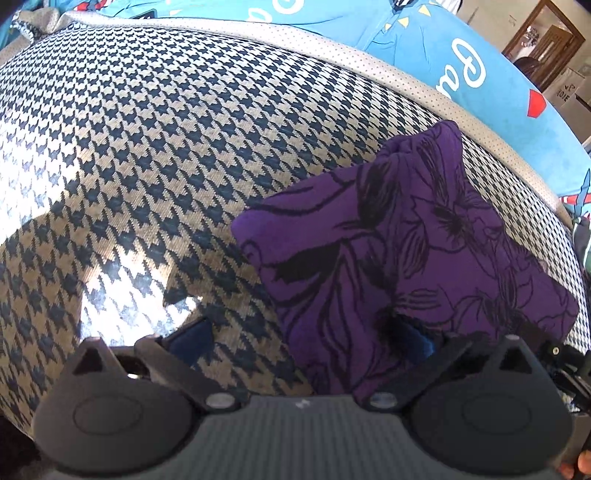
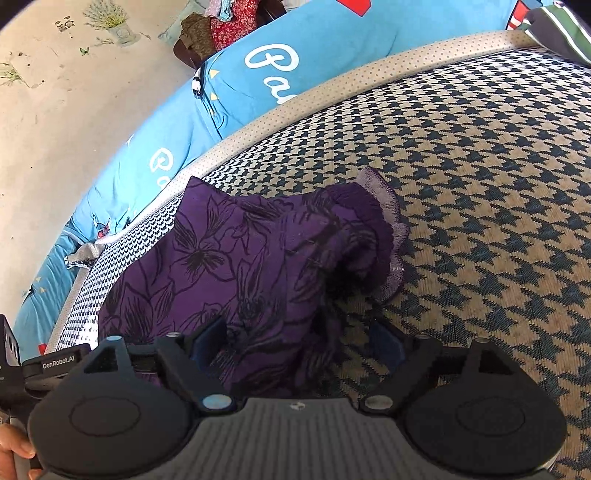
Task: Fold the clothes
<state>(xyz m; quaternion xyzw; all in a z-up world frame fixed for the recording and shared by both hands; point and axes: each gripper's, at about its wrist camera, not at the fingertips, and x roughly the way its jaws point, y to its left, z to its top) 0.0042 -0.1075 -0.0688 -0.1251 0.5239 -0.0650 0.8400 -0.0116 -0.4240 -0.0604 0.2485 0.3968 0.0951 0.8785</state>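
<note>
A purple garment with black flower outlines (image 1: 406, 251) lies partly folded on the houndstooth cloth (image 1: 166, 147), towards the right in the left wrist view. My left gripper (image 1: 299, 341) is open; its right finger (image 1: 413, 338) touches the garment's near edge, and the left finger rests over bare cloth. In the right wrist view the purple garment (image 2: 229, 266) is bunched, with a ruffled pale cuff (image 2: 388, 229) sticking out to the right. My right gripper (image 2: 295, 345) is open and low, with the garment's near edge lying between its fingers.
The houndstooth cloth (image 2: 480, 184) has a dotted beige border (image 2: 332, 85). Beyond it lies a blue sheet with white lettering (image 2: 266, 66). Bare floor (image 2: 55, 110) and a pile of clothes (image 2: 221, 29) lie past that. The other gripper's body (image 2: 55, 365) shows at the left edge.
</note>
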